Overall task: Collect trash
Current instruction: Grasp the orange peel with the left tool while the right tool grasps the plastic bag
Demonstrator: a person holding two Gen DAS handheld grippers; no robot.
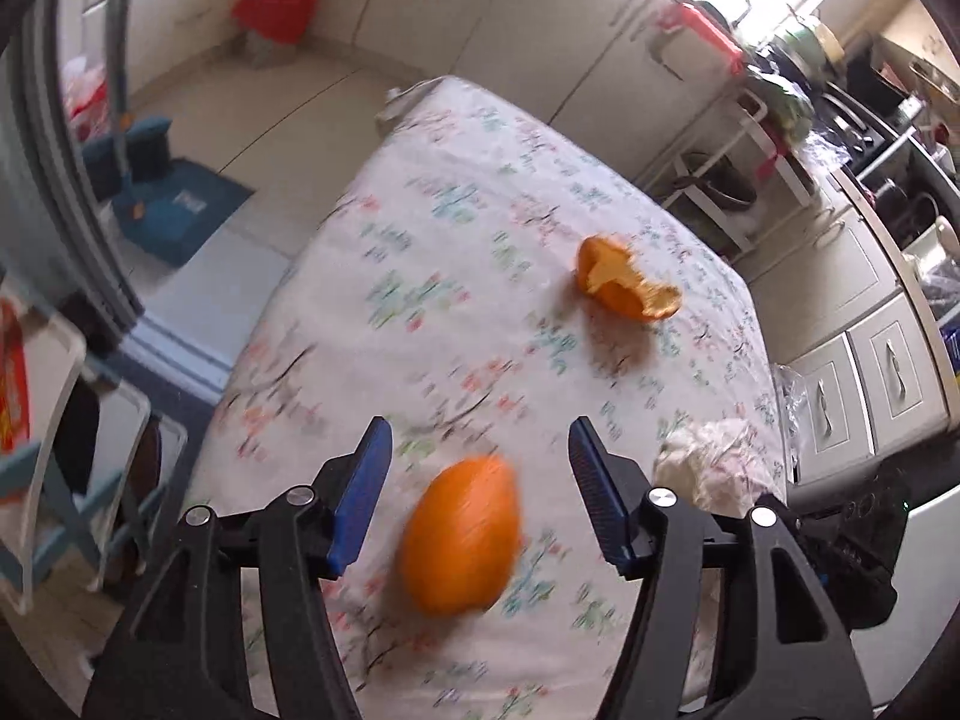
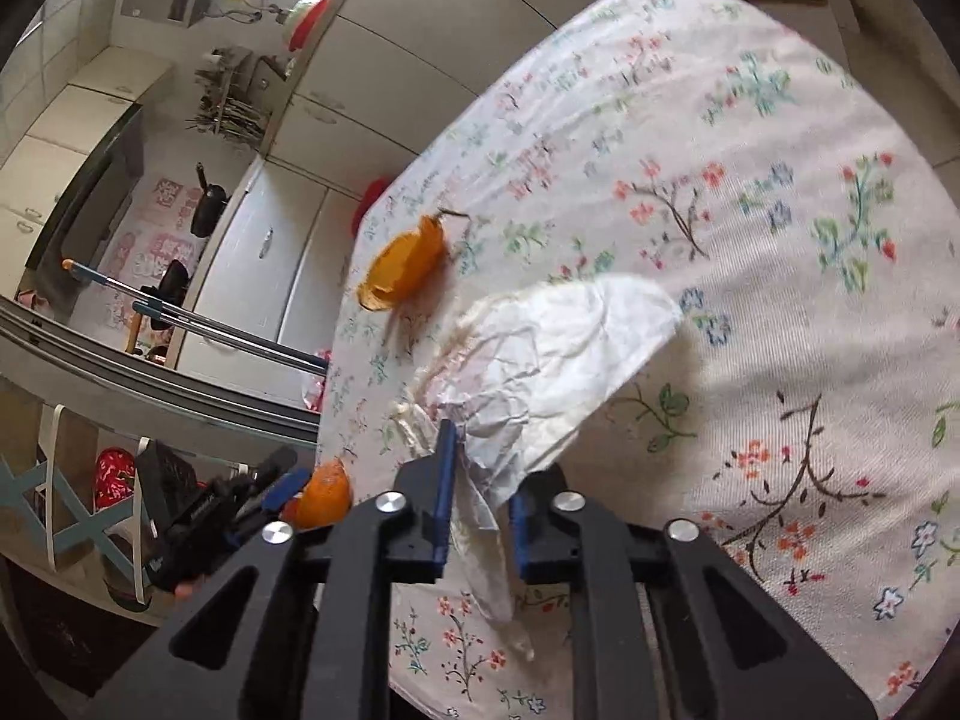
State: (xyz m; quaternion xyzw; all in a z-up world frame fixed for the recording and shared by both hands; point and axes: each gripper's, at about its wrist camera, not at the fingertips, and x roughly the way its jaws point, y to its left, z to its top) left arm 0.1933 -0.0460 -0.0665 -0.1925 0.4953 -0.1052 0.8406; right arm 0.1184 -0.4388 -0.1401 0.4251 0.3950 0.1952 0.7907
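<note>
Right wrist view shows my right gripper (image 2: 480,480) pinching the crumpled tissue (image 2: 558,354), while my left gripper (image 1: 480,480) hangs spread over an orange peel (image 1: 459,534) near the tablecloth's (image 1: 420,228) edge; another peel (image 1: 624,285) remains uncollected.

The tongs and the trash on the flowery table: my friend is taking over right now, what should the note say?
Right tongs: shut on the crumpled white tissue, which sticks up from between the pads above the table.
Left tongs: open, pads either side of the near orange peel but not pressing it.
Other trash: a second, torn orange peel lies farther along the table, untouched.
Done: tissue gripped.
Left: close on the near peel, fetch the torn peel, and bin all three. A red bin stands on the floor by the cupboards; whether it is the trash bin, I cannot tell.
</note>
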